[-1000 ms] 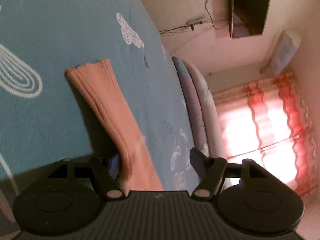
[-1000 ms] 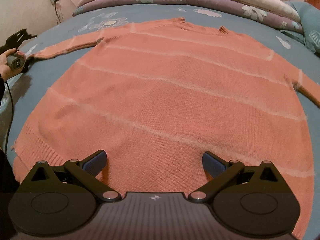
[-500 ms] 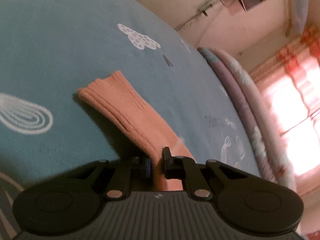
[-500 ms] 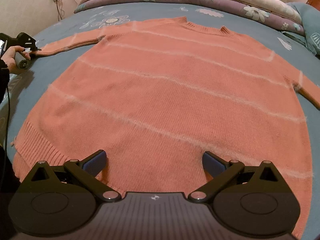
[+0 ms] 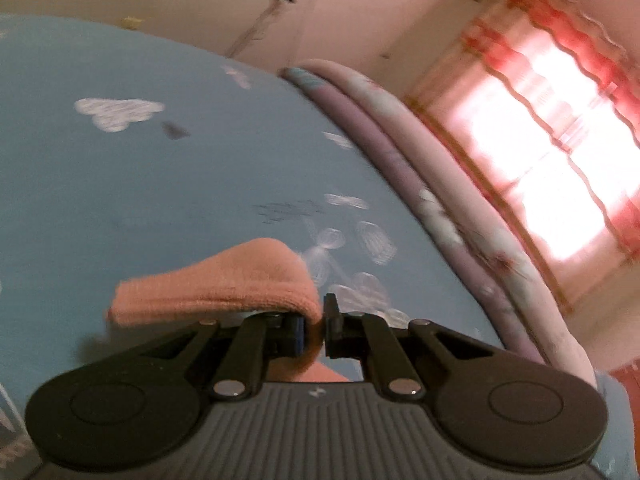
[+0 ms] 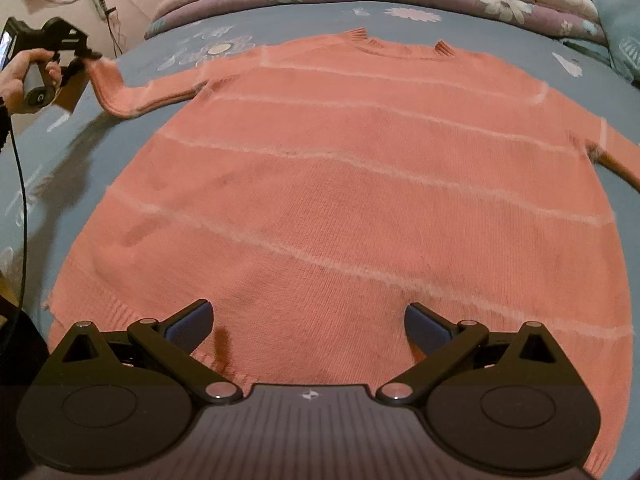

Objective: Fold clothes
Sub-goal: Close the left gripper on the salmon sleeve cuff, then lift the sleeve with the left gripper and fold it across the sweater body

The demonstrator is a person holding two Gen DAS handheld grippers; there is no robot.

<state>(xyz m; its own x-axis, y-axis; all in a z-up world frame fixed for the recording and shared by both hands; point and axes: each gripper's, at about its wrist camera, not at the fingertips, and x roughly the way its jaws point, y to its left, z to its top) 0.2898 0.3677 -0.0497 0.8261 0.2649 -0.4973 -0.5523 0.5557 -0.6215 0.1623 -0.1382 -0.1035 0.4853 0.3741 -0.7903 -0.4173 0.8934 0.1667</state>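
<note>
While the left tongs (image 6: 86, 58) pinch the sleeve (image 6: 136, 94) cuff, the sweater (image 6: 360, 184) body lies rightward, below the spread right tongs (image 6: 308, 324).

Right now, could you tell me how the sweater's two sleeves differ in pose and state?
The left sleeve is pinched near its cuff by the left gripper and lifted off the bedspread; the right sleeve lies flat on it, untouched.
The left sleeve bends and casts a shadow beneath; the right sleeve runs straight out of the right wrist view.
Both are the same salmon knit, joined to the spread-out sweater.
</note>
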